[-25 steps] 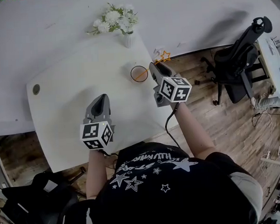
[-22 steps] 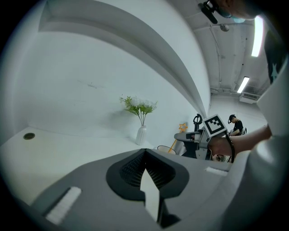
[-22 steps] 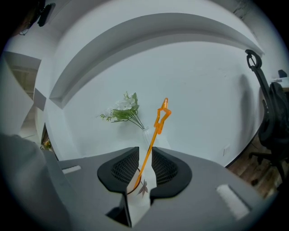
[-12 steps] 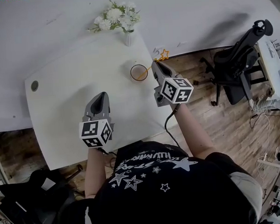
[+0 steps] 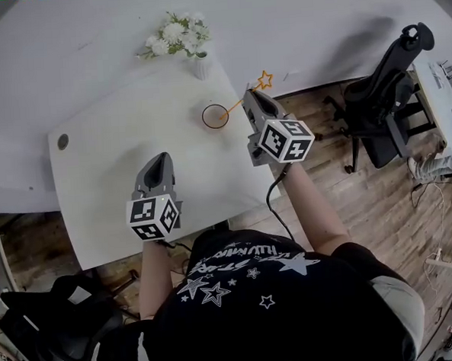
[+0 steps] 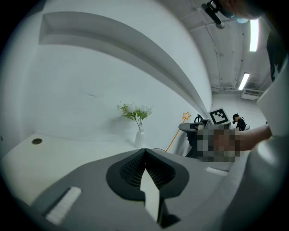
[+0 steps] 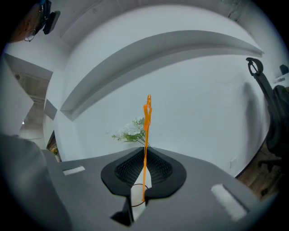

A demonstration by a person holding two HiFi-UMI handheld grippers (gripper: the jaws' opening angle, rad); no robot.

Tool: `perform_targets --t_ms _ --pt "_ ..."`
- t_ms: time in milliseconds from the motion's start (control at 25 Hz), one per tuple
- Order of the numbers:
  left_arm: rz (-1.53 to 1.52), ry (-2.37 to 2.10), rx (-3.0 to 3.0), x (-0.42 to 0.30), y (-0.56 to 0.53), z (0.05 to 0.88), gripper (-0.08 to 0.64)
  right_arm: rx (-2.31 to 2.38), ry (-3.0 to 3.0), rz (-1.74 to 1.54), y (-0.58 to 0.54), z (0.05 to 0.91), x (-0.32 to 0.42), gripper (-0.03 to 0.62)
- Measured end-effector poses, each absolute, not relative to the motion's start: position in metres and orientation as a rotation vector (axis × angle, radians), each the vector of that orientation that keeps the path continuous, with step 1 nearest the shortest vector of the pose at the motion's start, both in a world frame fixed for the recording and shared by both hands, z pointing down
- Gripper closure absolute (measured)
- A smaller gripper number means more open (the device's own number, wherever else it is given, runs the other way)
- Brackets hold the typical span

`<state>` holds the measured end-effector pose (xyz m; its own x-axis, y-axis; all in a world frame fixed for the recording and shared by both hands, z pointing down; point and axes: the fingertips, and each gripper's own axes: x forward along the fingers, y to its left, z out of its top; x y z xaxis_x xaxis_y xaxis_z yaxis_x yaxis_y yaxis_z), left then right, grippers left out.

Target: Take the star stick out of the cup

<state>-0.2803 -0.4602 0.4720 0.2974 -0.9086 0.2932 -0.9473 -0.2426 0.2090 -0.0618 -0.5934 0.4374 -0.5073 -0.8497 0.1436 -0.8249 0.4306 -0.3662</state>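
The orange star stick (image 5: 240,100) slants up out of the dark-rimmed clear cup (image 5: 215,115), with its star (image 5: 265,79) beyond the white table's (image 5: 117,152) far right edge. My right gripper (image 5: 253,99) is just right of the cup; its jaws have just been closing and are now shut on the stick's shaft. In the right gripper view the stick (image 7: 145,149) stands upright between the pads, its lower end over the cup's rim (image 7: 135,205). My left gripper (image 5: 161,163) hovers over the table's near middle, shut and holding nothing.
A white vase of white flowers (image 5: 200,61) stands at the table's far edge, behind the cup. A round grommet (image 5: 62,141) marks the table's left side. A black office chair (image 5: 385,90) is on the wood floor to the right.
The right gripper shut on the stick and rose, lifting the star higher and further from the cup. The left gripper shifted slightly.
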Motion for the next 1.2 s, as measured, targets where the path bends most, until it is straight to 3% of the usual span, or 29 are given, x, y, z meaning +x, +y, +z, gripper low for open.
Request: perform_targets --t_ms 440,1200 --pt "0.148 -1.722 2.269 -0.246 -0.416 0.44 0.557 -1.396 2.565 -0.546 -0.547 0.384 -0.035 0.559" --pt "0.141 -1.778 2.281 -0.183 -0.303 0.423 0.557 -1.253 2.648 -0.546 -0.425 0.377 0.005 0.561"
